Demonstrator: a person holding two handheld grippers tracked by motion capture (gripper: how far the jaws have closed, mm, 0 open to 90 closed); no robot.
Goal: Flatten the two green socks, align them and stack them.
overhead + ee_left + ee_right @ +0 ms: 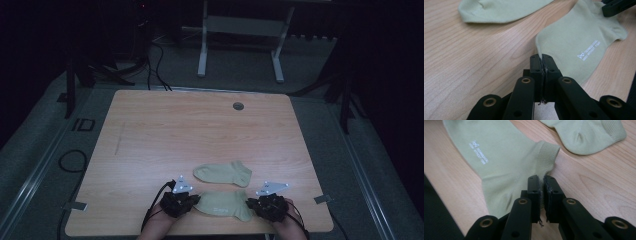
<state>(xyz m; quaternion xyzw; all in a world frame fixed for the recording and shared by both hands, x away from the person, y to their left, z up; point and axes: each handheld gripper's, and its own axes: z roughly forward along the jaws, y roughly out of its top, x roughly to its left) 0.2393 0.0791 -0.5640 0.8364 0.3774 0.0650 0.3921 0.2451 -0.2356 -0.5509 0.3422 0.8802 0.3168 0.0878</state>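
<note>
Two pale green ankle socks lie on the wooden table (175,130) near its front edge. The far sock (223,173) (499,10) (586,135) lies flat and untouched. The near sock (222,205) (579,37) (499,157), with small white print on it, stretches between my two grippers. My left gripper (195,201) (541,58) is shut on the sock's left end, pinching its edge. At the other end, by the ribbed cuff, my right gripper (249,203) (541,180) is shut on the fabric. A jaw of the right gripper (616,6) also reaches in at the top right of the left gripper view.
A round cable hole (238,106) sits near the table's back edge. Beyond the table stand the white legs of a frame (202,50), and cables (70,161) lie on the grey floor at the left. My hands are right at the table's front edge.
</note>
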